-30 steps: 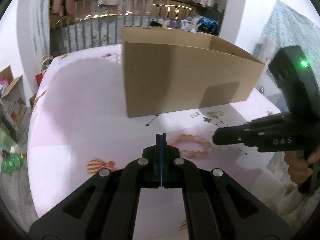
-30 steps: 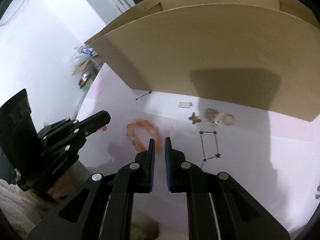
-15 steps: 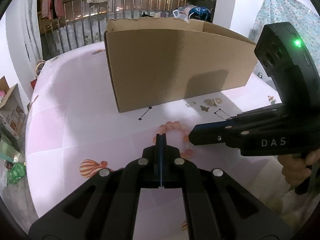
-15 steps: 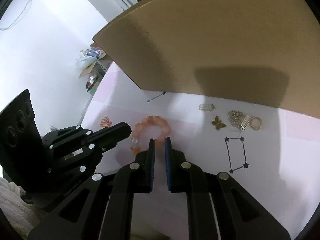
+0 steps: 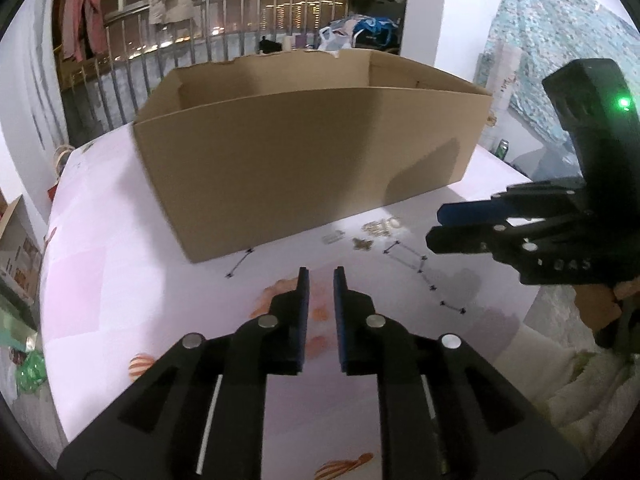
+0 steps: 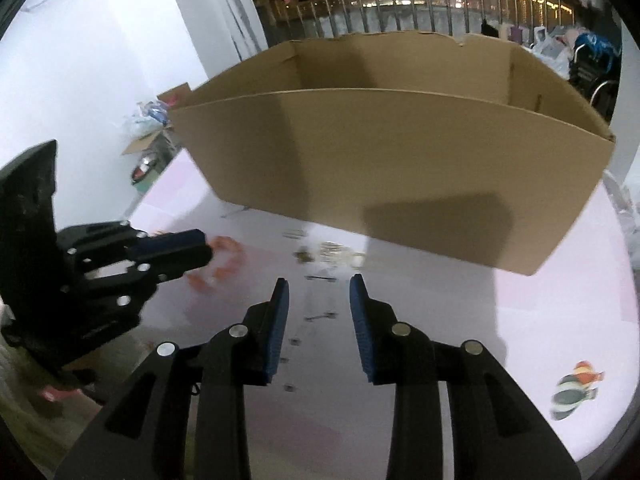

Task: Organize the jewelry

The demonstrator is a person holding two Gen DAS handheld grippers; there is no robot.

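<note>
1. Now, seen from the left wrist, the left gripper (image 5: pixel 319 274) is hovering over the orange bead bracelet (image 5: pixel 288 300) on the pink table (image 5: pixel 120 280), its jaws just opening, pinching nothing.
2. Seen from the right wrist, the right gripper (image 6: pixel 319 284) is spreading wider above a thin chain (image 6: pixel 320 316), nothing between its jaws, near the cardboard box (image 6: pixel 400 160).

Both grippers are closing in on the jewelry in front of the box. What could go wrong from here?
1. The left gripper and right gripper, jaws just opened and empty, work close together and may collide.
2. The thin star chain lies flat on the table; the pads may slide over it.
3. The small charms are clustered by the cardboard box; a grab may scatter them, or the left gripper may nudge the bead bracelet.
</note>
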